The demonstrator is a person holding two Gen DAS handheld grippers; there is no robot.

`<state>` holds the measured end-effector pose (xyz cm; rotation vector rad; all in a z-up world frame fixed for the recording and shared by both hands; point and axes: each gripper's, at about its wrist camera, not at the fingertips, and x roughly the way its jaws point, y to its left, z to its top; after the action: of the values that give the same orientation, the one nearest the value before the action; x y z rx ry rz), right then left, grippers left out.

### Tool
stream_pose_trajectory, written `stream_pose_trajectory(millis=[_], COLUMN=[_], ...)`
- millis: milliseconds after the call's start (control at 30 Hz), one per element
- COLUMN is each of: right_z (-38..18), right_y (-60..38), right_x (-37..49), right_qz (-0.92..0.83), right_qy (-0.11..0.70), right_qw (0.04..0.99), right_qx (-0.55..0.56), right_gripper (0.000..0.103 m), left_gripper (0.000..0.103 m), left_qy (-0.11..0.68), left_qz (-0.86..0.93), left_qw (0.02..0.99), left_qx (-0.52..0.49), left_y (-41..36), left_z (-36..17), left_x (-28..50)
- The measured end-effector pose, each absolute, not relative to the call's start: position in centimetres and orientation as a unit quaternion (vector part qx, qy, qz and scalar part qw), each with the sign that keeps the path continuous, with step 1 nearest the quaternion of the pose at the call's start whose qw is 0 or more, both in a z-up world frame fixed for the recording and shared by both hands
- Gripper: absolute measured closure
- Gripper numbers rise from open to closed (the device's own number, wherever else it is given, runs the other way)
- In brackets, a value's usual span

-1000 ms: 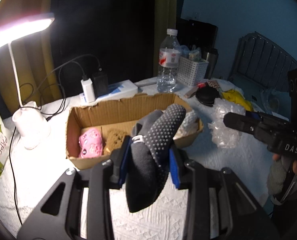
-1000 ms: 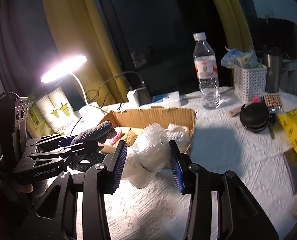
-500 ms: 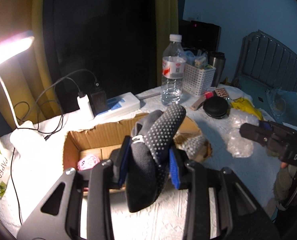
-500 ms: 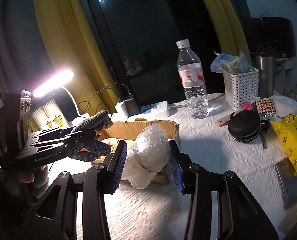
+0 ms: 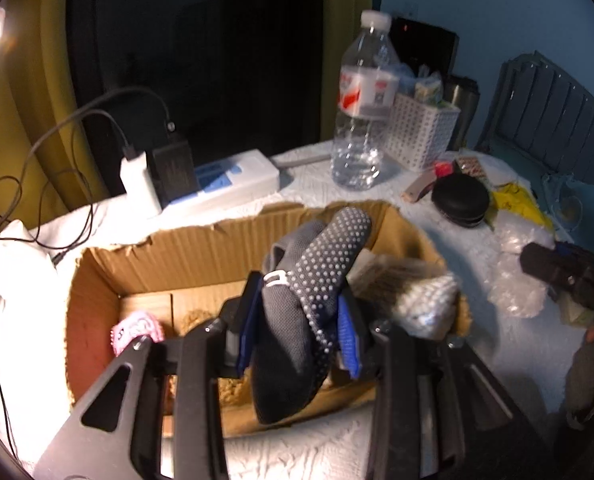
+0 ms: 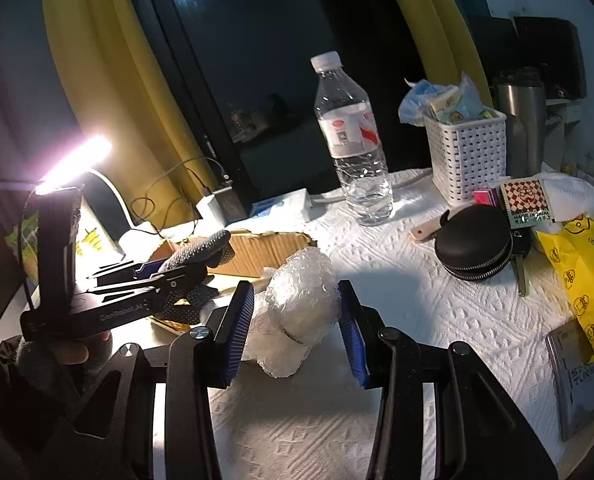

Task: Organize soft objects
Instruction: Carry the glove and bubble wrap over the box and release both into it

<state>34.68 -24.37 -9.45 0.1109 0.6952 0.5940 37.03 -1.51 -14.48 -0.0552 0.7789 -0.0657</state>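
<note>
Left gripper (image 5: 299, 326) clamps a dotted grey sock (image 5: 309, 304) above the open cardboard box (image 5: 201, 256); right gripper (image 6: 295, 322) pinches a wad of bubble wrap (image 6: 301, 304) just beside that box, over the white tablecloth (image 6: 417, 300).

The left gripper (image 5: 300, 328) jaws clamp a dotted grey sock (image 5: 297, 312) above the cardboard box (image 5: 201, 256).

your left gripper (image 5: 299, 326) tilts downward, its blue pads clamped tight on what they carry. your right gripper (image 6: 295, 322) tilts down too, its pads pressing both sides of its load.
</note>
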Motion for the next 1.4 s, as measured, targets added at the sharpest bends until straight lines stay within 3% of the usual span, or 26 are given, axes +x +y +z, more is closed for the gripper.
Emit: stream_pose_trajectory(millis=[100,333,533,667,1400], right_z=[-9.8,-9.6,-8.3,-7.5,-6.7], right_y=[-24.4,-23.2,-21.3,-19.5,-6.4], right_x=[35.0,34.9,33.8,32.9,32.6], right_qz=[0.282,0.277,0.277,0.279,0.322], right_qy=[0.339,0.342,0.335,0.333,0.337], right_qw=[0.896,0.897,0.900,0.901,0.882], right_qx=[0.053,0.042,0.022,0.009,-0.075], right_gripper=[0.058,0.058,0.058,0.058,0.058], left_gripper=[0.065,0.037,0.036,0.021,0.020], left_qy=[0.394,0.379,0.354,0.346,0.295], left_qz=[-0.037,-0.036,-0.031,-0.024,0.008], left_qw=[0.918,0.924,0.934,0.937,0.952], left_qx=[-0.024,-0.027,-0.040,-0.043,-0.081], left_y=[-1.3,-0.5,1.5,3.3,13.0], left_z=[-15.2,-14.5,-13.1,-12.4,-11.8], left_x=[37.5,36.3,34.2,32.5,27.2])
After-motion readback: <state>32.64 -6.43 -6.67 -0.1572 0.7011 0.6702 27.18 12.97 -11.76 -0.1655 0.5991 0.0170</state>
